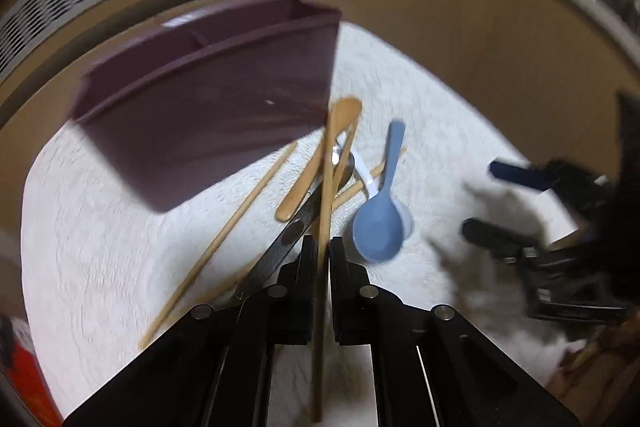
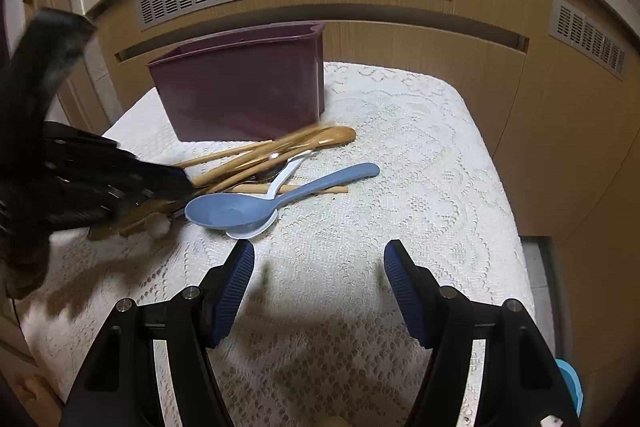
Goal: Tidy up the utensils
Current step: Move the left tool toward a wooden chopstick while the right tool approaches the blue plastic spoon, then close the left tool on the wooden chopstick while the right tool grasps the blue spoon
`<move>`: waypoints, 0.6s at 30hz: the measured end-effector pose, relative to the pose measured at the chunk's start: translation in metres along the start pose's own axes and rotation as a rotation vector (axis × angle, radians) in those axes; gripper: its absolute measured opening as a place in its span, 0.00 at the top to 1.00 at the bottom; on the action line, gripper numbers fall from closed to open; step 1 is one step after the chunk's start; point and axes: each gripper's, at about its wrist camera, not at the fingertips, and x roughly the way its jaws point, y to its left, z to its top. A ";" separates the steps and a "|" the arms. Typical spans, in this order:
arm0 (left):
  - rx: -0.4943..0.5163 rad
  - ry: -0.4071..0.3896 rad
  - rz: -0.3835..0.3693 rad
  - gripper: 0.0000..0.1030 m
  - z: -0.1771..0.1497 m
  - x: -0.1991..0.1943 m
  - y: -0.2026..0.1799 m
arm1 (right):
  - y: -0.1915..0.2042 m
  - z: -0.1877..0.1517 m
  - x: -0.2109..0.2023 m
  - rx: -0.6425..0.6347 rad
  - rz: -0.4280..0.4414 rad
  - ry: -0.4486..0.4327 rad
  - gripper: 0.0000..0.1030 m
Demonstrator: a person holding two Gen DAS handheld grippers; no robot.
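Fingers [image 1: 316,259] of left gripper clenched on wooden chopstick [image 1: 326,187], long axis pointing ahead toward purple bin [image 1: 208,99]; right gripper [image 2: 319,263] released, idle.

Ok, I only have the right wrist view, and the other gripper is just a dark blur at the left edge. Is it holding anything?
Observer: Yes. In its own camera the left gripper is shut on a thin wooden stick, which runs straight between the pads.
Operator: And the dark purple plastic bin: I see only its outer wall. Is it one open space inside?
Observer: No. The left wrist view looks in over the rim of the dark purple plastic bin and shows a divider wall splitting it into compartments.
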 end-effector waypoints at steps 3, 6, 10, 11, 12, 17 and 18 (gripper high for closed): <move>-0.066 -0.043 0.001 0.94 -0.015 -0.022 0.011 | 0.003 0.001 0.005 -0.008 0.015 0.022 0.36; -0.101 -0.052 0.023 0.94 -0.028 -0.032 0.020 | 0.005 0.006 0.010 0.015 0.054 0.044 0.36; -0.107 0.007 -0.001 0.93 -0.037 -0.024 0.023 | 0.011 0.016 0.015 0.024 0.043 0.051 0.36; -0.099 0.021 0.002 0.92 -0.037 -0.018 0.021 | 0.012 0.018 0.015 0.022 0.037 0.052 0.36; -0.089 0.040 0.004 0.92 -0.035 -0.012 0.020 | 0.013 0.020 0.015 0.020 0.033 0.051 0.36; -0.106 0.092 -0.001 0.90 -0.018 0.012 0.028 | 0.015 0.019 0.011 0.005 0.022 0.050 0.36; -0.117 0.098 -0.013 0.88 -0.014 0.016 0.029 | 0.015 0.018 0.011 0.003 0.019 0.050 0.36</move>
